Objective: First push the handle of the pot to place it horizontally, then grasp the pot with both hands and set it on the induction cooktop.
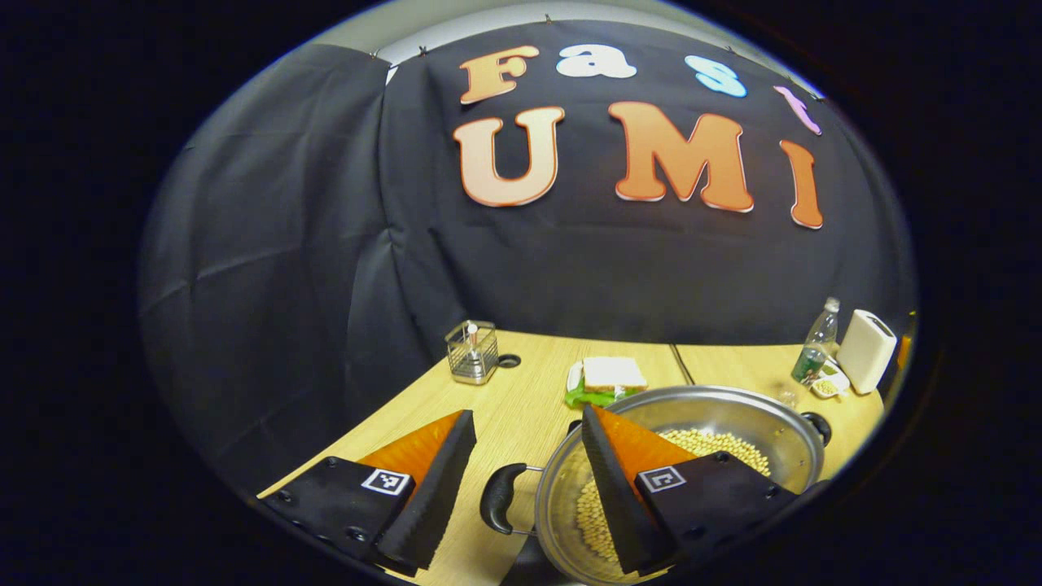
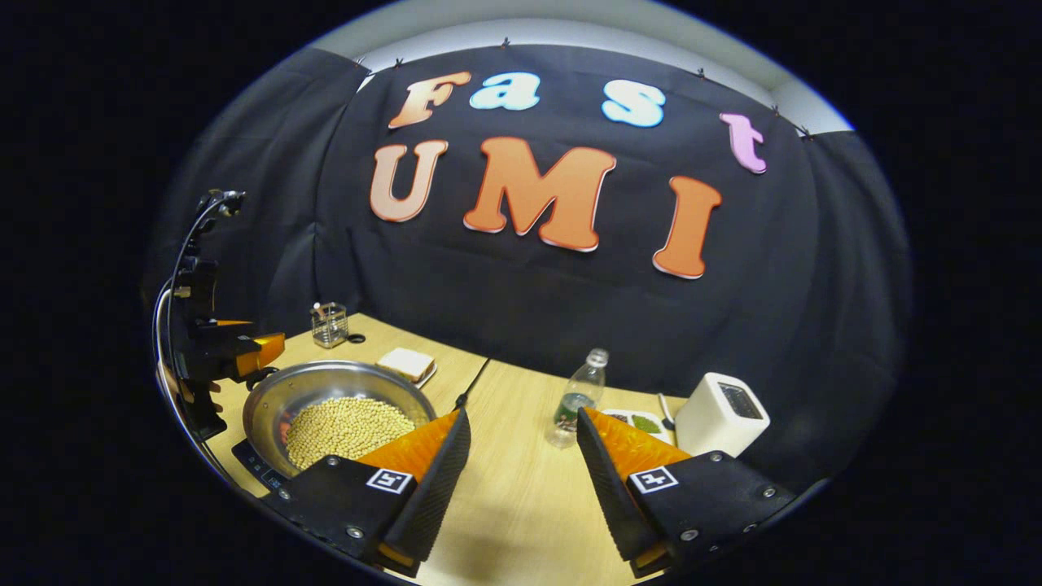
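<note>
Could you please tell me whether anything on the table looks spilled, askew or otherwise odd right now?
Nothing stands out. The pot sits level on the cooktop with the beans all inside, and the bottle stands upright. Both tools, left and right, are open and hold nothing.

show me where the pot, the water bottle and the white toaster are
pot (image 2: 281, 399), right gripper view, bare inner wall.
water bottle (image 2: 580, 395), right gripper view, clear body.
white toaster (image 2: 710, 423), right gripper view, front side.

Black cloth wall (image 2: 570, 325) backs a light wooden table (image 2: 521, 456).
</note>
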`<move>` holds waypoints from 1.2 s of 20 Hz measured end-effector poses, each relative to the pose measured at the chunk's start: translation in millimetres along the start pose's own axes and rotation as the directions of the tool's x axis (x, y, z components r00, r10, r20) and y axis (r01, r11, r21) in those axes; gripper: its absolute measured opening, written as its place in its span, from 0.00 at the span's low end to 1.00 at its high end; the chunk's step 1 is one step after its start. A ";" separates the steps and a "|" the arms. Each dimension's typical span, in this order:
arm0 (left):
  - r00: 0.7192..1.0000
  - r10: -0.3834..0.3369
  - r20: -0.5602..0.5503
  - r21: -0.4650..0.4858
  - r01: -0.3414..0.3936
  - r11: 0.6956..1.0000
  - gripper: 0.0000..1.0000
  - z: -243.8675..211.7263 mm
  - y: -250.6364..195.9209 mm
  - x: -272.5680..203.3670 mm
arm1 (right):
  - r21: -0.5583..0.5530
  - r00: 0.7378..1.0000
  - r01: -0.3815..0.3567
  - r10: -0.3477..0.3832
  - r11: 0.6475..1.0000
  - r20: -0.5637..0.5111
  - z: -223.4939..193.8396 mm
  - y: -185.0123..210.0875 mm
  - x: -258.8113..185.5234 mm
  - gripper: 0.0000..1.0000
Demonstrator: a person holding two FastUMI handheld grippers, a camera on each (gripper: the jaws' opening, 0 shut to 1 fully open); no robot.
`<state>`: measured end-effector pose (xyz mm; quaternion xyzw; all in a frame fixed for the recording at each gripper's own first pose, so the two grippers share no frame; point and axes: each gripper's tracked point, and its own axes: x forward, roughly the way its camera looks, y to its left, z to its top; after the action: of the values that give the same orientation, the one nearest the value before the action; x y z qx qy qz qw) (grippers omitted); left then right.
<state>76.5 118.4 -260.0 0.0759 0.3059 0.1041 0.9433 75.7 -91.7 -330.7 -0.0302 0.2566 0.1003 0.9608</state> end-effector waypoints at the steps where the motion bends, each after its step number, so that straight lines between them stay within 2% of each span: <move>1: 1.000 -0.002 0.022 -0.008 0.002 1.000 0.86 9.6 -1.6 -7.7 | -0.004 1.000 0.009 -0.009 1.000 0.029 9.3 -13.0 -10.9 0.82; 6: 0.987 -0.033 0.154 -0.028 0.038 0.999 0.86 76.1 -16.0 -59.2 | -0.039 0.980 0.087 -0.079 0.995 0.181 56.1 -81.4 -67.0 0.90; 7: 0.983 -0.050 0.178 -0.036 0.057 0.998 0.90 90.8 -21.2 -67.9 | -0.047 0.974 0.096 -0.084 0.994 0.211 66.4 -92.0 -76.5 0.90; 9: 0.971 -0.082 0.224 -0.066 0.099 0.993 0.92 124.4 -32.6 -89.2 | -0.043 0.966 0.113 -0.099 0.993 0.240 78.7 -110.5 -94.1 0.91; 11: 0.956 -0.120 0.269 -0.064 0.142 0.988 0.91 156.3 -44.6 -108.5 | -0.023 0.956 0.149 -0.138 0.989 0.261 88.2 -138.1 -111.4 0.92; 14: 0.931 -0.106 0.348 -0.010 0.117 0.993 0.91 193.6 -45.8 -137.8 | -0.014 0.928 0.230 -0.215 0.973 0.304 102.3 -177.0 -136.3 0.92; 16: 0.901 -0.114 0.419 -0.004 0.127 0.992 0.88 221.3 -55.5 -161.0 | -0.017 0.912 0.254 -0.234 0.967 0.336 111.0 -192.4 -154.9 0.93; 18: 0.869 -0.121 0.480 -0.005 0.140 0.990 0.92 245.7 -63.7 -184.6 | -0.002 0.898 0.271 -0.252 0.963 0.359 119.7 -207.2 -169.7 0.94; 19: 0.861 -0.128 0.492 -0.015 0.155 0.988 1.00 253.0 -68.4 -192.8 | 0.014 0.894 0.269 -0.256 0.963 0.368 123.6 -212.0 -175.8 0.94; 22: 0.859 -0.174 0.482 -0.066 0.234 0.970 0.99 259.8 -86.0 -220.2 | 0.044 0.884 0.244 -0.241 0.969 0.400 136.6 -221.0 -195.7 0.94; 24: 0.845 -0.193 0.499 -0.083 0.268 0.960 0.98 276.4 -87.8 -237.7 | 0.043 0.868 0.261 -0.254 0.964 0.427 146.4 -233.2 -206.0 0.95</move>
<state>65.5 -46.1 76.8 -0.0085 0.0571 -0.0099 0.9983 20.9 -340.3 -99.5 -0.0489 0.0321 -0.0226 0.9980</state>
